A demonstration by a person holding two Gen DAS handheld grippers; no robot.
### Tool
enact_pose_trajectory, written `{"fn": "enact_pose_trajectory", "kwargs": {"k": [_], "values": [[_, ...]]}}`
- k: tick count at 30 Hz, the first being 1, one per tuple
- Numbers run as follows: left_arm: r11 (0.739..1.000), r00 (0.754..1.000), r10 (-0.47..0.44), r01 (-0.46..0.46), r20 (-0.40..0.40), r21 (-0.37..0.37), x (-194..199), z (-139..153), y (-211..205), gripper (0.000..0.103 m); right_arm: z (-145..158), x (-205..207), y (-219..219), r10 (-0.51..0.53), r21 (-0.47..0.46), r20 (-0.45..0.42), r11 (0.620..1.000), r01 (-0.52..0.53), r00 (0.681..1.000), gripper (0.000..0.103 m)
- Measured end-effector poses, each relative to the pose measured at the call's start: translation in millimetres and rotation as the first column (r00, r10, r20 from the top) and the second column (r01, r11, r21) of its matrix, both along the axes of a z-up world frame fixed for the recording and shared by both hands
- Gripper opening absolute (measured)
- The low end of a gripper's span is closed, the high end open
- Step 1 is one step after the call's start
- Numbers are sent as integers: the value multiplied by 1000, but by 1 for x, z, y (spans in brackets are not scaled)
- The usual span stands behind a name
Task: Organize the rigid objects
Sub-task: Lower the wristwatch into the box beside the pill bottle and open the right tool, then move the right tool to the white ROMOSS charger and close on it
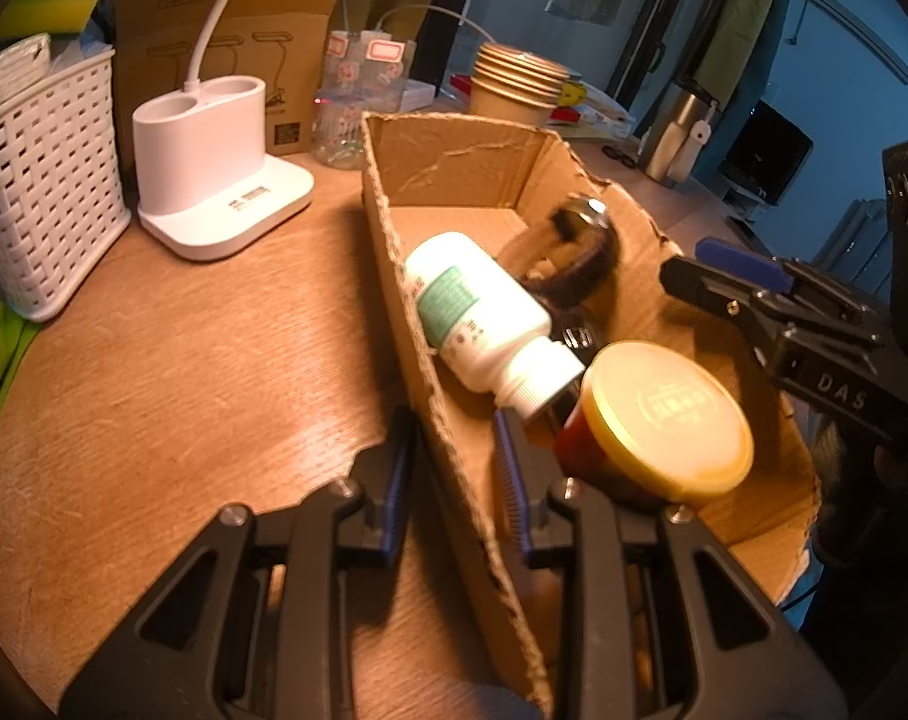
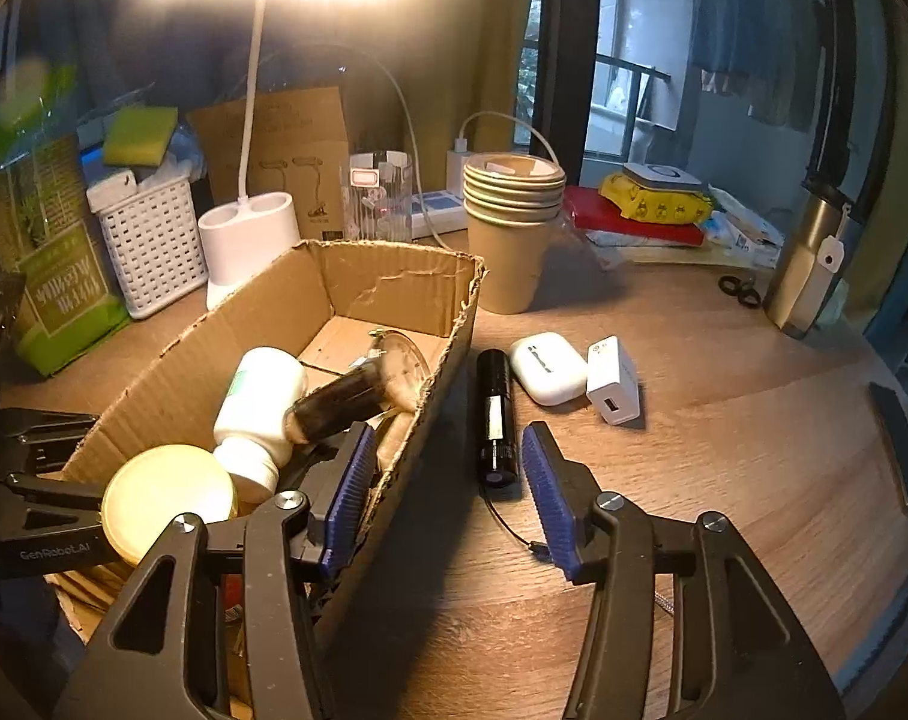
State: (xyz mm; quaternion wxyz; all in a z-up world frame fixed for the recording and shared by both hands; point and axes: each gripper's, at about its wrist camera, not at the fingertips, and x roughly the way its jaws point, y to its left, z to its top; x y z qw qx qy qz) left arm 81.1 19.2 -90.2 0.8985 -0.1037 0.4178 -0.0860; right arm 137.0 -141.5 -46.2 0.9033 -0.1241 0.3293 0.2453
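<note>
A torn cardboard box (image 1: 454,162) (image 2: 393,282) holds a white pill bottle (image 1: 478,312) (image 2: 261,396), a dark bottle (image 1: 580,252) (image 2: 345,402) and a jar with a yellow lid (image 1: 664,414) (image 2: 165,498). My left gripper (image 1: 454,468) is open, its fingers astride the box's left wall. My right gripper (image 2: 447,492) (image 1: 736,276) is open, astride the box's right wall. A black flashlight (image 2: 496,414), a white earbud case (image 2: 547,366) and a white charger (image 2: 614,381) lie on the table right of the box.
A white lamp base (image 1: 213,174) (image 2: 246,240), a white basket (image 1: 39,180) (image 2: 150,240), stacked paper cups (image 2: 511,228) (image 1: 517,84), a steel flask (image 2: 808,258), a green carton (image 2: 57,276) and a cardboard sheet (image 1: 225,30) stand around the wooden table (image 1: 183,360).
</note>
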Motion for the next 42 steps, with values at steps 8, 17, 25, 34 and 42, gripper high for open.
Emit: {"fn": "enact_pose_trajectory", "kwargs": {"k": [8, 17, 25, 34, 42], "values": [[1000, 1000, -1, 1, -2, -3, 2, -1, 3, 29, 8, -1, -10, -17, 39, 19, 999, 16, 1000, 55], [1000, 1000, -2, 2, -1, -3, 2, -1, 4, 29, 10, 6, -29, -70, 64, 21, 996, 68, 997, 55], [1000, 1000, -1, 1, -1, -2, 2, -1, 4, 29, 4, 17, -43, -118, 74, 11, 990, 117, 993, 55], [1000, 1000, -1, 1, -1, -3, 2, -1, 4, 29, -3, 38, -54, -165, 82, -16, 983, 166, 986, 55], [1000, 1000, -1, 1, -1, -3, 2, -1, 4, 29, -11, 65, -60, -197, 100, -43, 975, 201, 979, 55]]}}
